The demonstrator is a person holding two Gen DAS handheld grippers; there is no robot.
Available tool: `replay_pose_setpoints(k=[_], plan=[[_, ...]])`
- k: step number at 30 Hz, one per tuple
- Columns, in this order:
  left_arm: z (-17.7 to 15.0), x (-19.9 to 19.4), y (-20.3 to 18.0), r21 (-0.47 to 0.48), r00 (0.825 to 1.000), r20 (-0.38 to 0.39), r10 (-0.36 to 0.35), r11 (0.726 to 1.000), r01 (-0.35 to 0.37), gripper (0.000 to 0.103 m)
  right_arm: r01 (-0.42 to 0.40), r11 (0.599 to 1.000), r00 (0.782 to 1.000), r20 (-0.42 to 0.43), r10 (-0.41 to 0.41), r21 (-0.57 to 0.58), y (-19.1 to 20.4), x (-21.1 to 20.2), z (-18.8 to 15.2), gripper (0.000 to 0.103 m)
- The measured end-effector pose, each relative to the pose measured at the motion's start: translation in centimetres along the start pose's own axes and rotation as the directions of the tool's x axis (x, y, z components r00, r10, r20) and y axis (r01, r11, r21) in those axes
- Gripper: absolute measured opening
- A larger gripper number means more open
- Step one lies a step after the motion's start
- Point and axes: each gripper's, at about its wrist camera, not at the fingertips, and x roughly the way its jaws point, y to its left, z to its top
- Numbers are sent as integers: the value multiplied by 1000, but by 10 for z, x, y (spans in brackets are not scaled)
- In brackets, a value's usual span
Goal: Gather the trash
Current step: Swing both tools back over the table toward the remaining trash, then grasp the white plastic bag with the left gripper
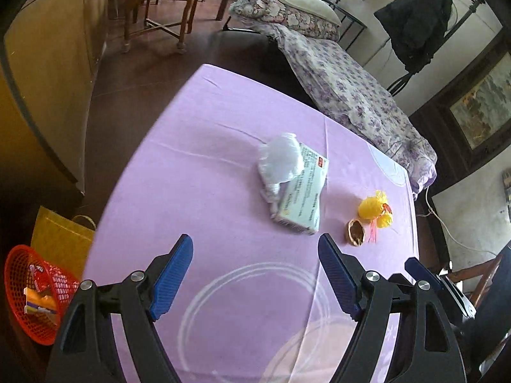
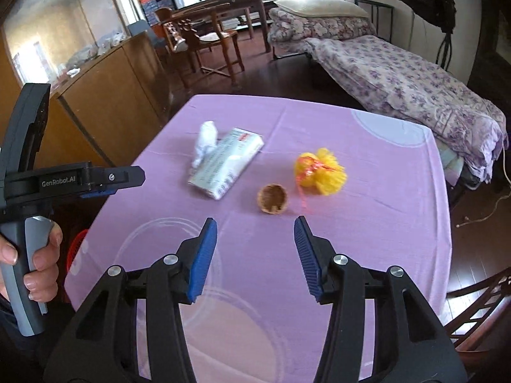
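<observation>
On the purple tablecloth [image 1: 207, 159] [image 2: 367, 223] lie a crumpled white tissue [image 1: 281, 159] [image 2: 206, 142] on a printed packet [image 1: 303, 198] [image 2: 226, 166], a brown nut shell [image 1: 355, 232] [image 2: 272, 198] and a yellow wrapper with pink ribbon [image 1: 373, 209] [image 2: 321, 170]. My left gripper [image 1: 255, 271] is open and empty, short of the packet. My right gripper [image 2: 255, 255] is open and empty, just short of the nut shell. A red basket [image 1: 32, 293] holding wrappers sits on the floor at the table's left.
A yellow bag [image 1: 60, 239] stands beside the basket. A wooden cabinet [image 2: 105, 95] is to the left. A bed with a floral cover [image 2: 399, 86] lies beyond the table on the right. Wooden chairs [image 2: 207, 44] stand at the back.
</observation>
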Motion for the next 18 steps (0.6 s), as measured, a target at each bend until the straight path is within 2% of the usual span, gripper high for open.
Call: replay_pose_setpoints(k=[9,14,18], plan=[[20,18,-8,0,1000,12,10,1000,-10,79,59,995,998,5,-59,80,-31,-1,0,55],[40,25,-1,-16,999,23,35,999,-34,79,54,995,998,8,-55,89,-37,-2,0,55],[54,37,-9,-7,1000,9,17,1000,-17,79,50,995,999,3,-50,87,-37,1,0,57]])
